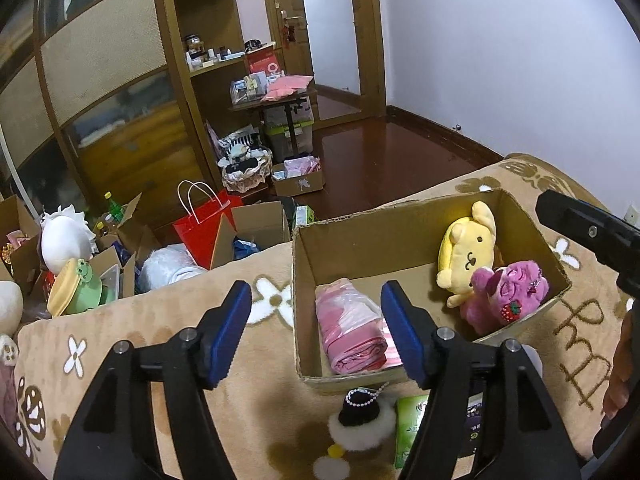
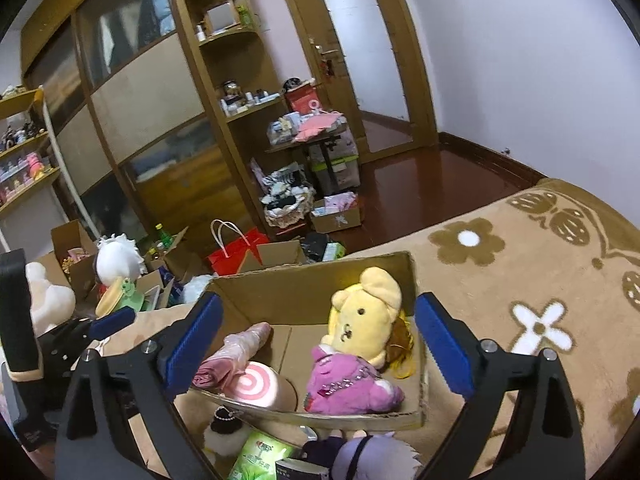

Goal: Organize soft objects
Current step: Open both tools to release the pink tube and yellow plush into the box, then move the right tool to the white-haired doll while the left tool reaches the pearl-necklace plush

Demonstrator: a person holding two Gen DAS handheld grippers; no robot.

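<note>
Drop done, both tongs empty over the box (image 1: 400, 216).
Left tongs (image 1: 316, 336) released above the pink bundle (image 1: 352, 332); right tongs (image 2: 320, 344) wide open above yellow plush (image 2: 360, 320). Next, I reckon: the pompom charm (image 1: 360, 424) on the bed.

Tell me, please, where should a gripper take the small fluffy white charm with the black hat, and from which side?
Grip the white fluffy body from above, jaws across its width. It lies flat on the blanket; the hat and bead chain are too small.
</note>
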